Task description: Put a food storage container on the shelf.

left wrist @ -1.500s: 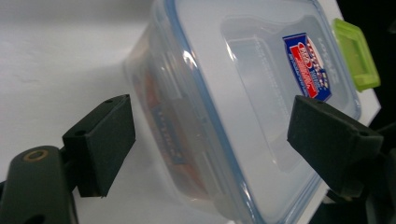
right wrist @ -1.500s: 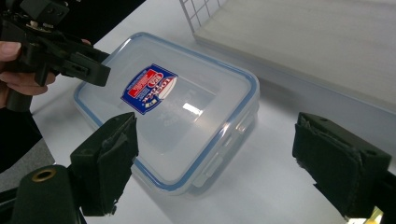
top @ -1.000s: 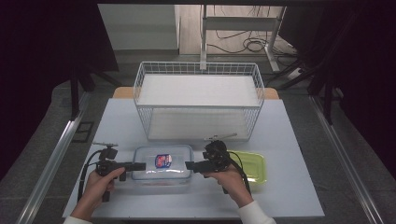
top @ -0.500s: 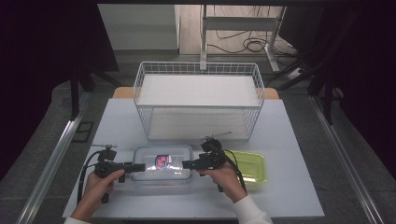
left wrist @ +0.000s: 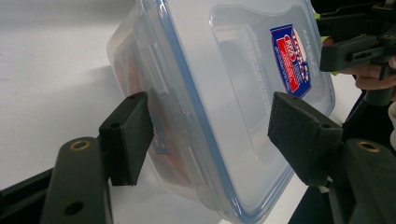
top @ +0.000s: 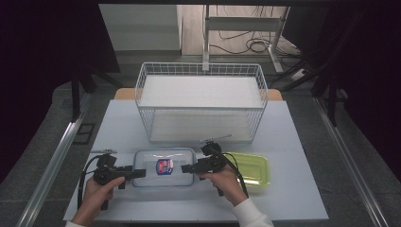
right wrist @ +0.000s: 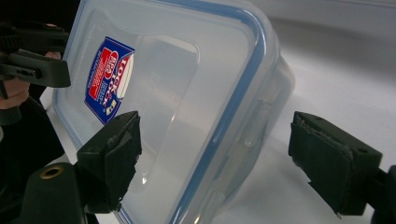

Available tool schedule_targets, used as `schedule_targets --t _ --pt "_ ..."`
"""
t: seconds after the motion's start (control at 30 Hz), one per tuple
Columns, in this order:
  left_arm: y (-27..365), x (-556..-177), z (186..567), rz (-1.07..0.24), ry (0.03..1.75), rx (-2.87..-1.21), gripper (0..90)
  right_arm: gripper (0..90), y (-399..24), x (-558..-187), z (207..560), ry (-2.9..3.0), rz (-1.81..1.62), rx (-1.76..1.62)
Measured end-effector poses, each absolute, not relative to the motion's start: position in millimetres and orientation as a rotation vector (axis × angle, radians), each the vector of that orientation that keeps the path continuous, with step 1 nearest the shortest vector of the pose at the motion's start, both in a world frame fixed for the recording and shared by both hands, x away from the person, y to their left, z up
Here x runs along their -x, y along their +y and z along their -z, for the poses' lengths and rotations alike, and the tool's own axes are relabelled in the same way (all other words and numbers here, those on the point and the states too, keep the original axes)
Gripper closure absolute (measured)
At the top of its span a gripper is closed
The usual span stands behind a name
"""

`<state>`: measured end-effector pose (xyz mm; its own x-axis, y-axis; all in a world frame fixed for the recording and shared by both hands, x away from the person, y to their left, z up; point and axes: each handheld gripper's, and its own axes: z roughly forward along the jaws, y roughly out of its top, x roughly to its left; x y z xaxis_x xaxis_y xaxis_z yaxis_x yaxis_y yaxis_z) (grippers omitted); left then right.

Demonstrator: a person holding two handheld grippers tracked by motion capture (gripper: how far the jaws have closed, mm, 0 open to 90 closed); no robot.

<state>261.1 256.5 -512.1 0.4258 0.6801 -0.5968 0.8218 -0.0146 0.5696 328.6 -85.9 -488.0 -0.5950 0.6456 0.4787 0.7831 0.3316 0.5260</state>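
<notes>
**Both claws close in on the lidded box**

Nearest the person, the left claw (top: 138, 173) sits at the left end of the clear lidded box (top: 164, 167), which lies flat on the white counter (top: 293, 189) near its front edge. Compared with a second ago, both hands have edged inward toward the box. The left claw's jaws have just been closing a little, yet they remain wide: in the left gripper view the box's left edge and its side latch (left wrist: 161, 100) lie between the pads, with a gap on each side. The right claw (top: 185, 168) straddles the box's right end, also spread wide and not pressing. Probably a two-sided grip is being set up, on the latches or for a lift. Just right lies a green lid (top: 250, 168); behind stands the empty wire basket (top: 201, 101).
</notes>
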Motion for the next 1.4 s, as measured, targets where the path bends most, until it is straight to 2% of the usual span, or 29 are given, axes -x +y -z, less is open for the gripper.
schedule_targets --t 0.33,0.47,0.63,0.77,1.4 --pt "255.8 -257.3 510.7 0.169 1.291 -1.756 32.2 17.7 -80.8 -327.4 492.0 -2.371 1.092 1.264" --pt "256.0 -257.3 511.2 0.17 1.291 -1.752 32.2 30.7 -87.2 -325.2 486.4 -2.375 1.109 1.271" --pt "255.0 -254.0 509.9 0.154 1.286 -1.755 32.9 39.6 -96.7 -323.2 485.5 -2.329 1.153 1.274" --pt "256.4 -251.2 508.0 0.149 1.28 -1.76 35.2 43.1 -102.0 -322.3 486.6 -2.302 1.186 1.255" --pt "267.9 -246.3 508.3 0.194 1.22 -1.747 45.3 48.1 -108.9 -310.8 485.6 -2.33 1.258 1.188"
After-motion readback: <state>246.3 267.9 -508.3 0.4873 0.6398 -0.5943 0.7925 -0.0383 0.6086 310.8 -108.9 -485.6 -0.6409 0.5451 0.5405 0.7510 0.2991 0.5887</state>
